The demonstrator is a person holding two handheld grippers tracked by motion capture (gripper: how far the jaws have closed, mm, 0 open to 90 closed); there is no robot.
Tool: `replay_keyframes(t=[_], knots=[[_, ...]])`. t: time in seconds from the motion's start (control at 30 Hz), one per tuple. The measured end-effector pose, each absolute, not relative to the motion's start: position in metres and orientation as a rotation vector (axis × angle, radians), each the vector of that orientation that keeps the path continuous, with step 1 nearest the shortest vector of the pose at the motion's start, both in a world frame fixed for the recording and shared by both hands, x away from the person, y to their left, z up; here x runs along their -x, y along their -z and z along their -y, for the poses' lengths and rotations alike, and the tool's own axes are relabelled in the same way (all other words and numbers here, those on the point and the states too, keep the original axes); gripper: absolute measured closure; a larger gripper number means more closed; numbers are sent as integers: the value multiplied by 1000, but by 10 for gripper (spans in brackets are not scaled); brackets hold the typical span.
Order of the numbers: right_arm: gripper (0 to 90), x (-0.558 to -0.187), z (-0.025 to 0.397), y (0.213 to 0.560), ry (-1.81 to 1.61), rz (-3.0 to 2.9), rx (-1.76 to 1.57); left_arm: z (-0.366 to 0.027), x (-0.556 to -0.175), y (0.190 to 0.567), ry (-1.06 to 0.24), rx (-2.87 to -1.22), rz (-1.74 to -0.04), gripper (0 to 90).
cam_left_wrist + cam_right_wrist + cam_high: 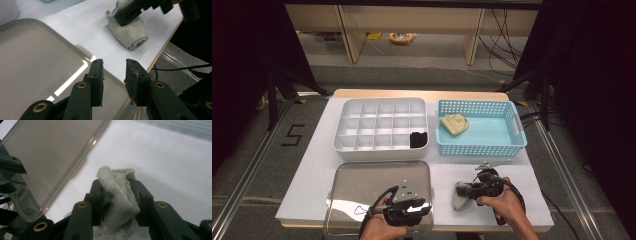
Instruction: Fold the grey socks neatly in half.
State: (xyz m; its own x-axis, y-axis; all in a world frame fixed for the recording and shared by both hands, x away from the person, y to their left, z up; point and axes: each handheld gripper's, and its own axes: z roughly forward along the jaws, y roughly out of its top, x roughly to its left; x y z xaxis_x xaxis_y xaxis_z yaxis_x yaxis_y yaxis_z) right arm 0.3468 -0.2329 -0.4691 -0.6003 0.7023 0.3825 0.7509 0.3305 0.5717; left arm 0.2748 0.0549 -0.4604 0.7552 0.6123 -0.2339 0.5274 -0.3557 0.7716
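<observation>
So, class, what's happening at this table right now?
A person works with two hand-held grippers. The right gripper has its jaws closed around a rolled grey sock lying on the white table. The left gripper hangs open and empty over the clear plastic lid. Beyond sit a white divided organiser box holding one black sock, and a light blue basket with a cream sock.

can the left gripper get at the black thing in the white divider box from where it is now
Probably yes: the left gripper is open and holds nothing, and the black item sits uncovered in the divider box, just beyond the clear lid.
</observation>
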Motion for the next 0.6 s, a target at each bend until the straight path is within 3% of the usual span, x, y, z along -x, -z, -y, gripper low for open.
replay_keyframes(t=[0.27, 0.6], knots=[[664, -341, 229, 453, 1207, 2586, 1340, -78, -277, 461, -94, -2035, -898, 605], [663, -342, 225, 444, 1242, 2636, 1312, -95, -279, 462, -118, -2013, -962, 452]])
